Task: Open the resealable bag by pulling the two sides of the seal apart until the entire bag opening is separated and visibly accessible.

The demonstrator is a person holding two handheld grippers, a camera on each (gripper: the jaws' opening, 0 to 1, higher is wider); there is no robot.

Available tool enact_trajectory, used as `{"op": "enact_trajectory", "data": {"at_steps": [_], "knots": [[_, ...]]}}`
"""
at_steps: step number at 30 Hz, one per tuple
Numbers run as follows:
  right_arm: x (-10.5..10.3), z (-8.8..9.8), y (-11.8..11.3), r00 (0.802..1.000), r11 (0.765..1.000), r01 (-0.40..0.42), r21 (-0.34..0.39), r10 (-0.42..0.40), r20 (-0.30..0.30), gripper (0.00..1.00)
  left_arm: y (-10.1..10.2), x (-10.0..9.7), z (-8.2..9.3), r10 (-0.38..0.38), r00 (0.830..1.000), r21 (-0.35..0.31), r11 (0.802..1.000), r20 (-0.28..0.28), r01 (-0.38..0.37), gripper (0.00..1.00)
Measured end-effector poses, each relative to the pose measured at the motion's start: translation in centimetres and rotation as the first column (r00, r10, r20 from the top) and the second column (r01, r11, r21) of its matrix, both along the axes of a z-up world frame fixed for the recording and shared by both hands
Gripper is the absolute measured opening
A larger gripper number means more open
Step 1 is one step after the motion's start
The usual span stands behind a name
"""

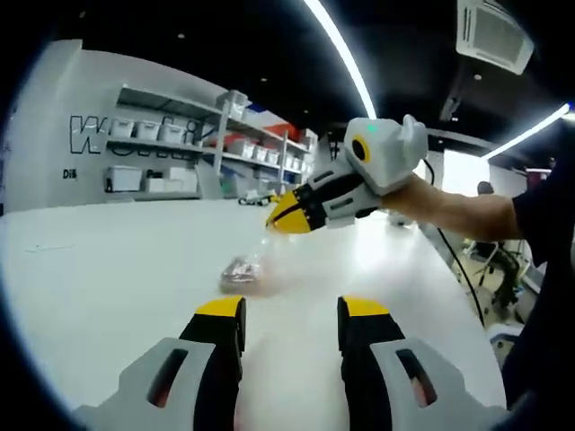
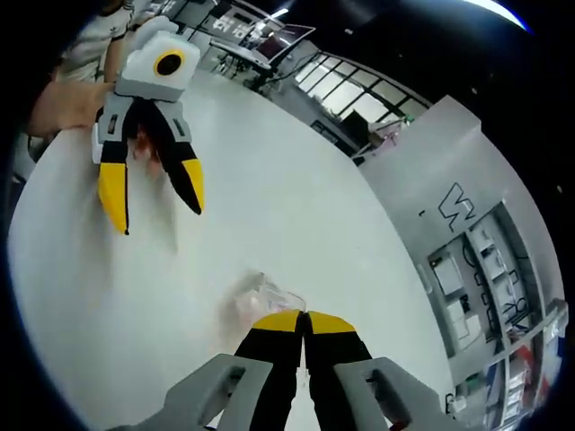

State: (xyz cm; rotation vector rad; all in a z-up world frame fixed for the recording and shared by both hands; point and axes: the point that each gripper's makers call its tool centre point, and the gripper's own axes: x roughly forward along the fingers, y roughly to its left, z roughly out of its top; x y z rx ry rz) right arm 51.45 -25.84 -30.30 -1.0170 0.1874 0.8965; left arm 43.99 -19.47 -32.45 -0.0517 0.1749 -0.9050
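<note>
Right tool point(image 2: 304, 321), jaws closed, pinches the resealable bag point(image 1: 244, 272) on the bench point(image 1: 108, 260); the open, empty left tool point(image 2: 157, 202) must next grip the opposite seal side.

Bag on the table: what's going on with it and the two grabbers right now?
Left gripper open, short of bag. Right gripper shut, at bag's edge; grip unclear. Bag lying on white table. Nothing in the way.

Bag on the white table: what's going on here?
A person holds a two-jaw gripper in each hand over a white table. The right gripper has its jaws shut at the edge of a small clear resealable bag lying on the table, though a firm grip can't be confirmed. The left gripper hangs open, apart from the bag. The seal doesn't look pulled apart yet.
</note>
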Motion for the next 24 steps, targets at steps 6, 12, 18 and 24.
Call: {"op": "enact_trajectory", "data": {"at_steps": [6,12,18,24], "knots": [[-0.03,0.03,0.02,1.0,1.0,0.001,-0.003,-0.001,0.001,0.0,0.14,0.12,-0.24,0.015,1.0,0.033,0.999,0.014,-0.015,0.41],[-0.1,0.13,0.14,1.0,1.0,0.0,-0.005,0.0,0.0,0.0,0.22,0.18,-0.31,0.021,1.0,0.044,0.999,0.021,-0.022,0.44],[0.2,0.1,0.12,1.0,1.0,0.004,-0.007,-0.005,-0.006,0.0,0.23,0.17,-0.26,0.022,0.999,0.043,0.999,0.025,-0.023,0.46],[0.59,0.02,0.12,1.0,1.0,0.012,-0.006,-0.012,-0.008,0.0,0.34,0.37,-0.21,0.028,0.999,0.041,0.999,0.027,-0.029,0.5]]}}
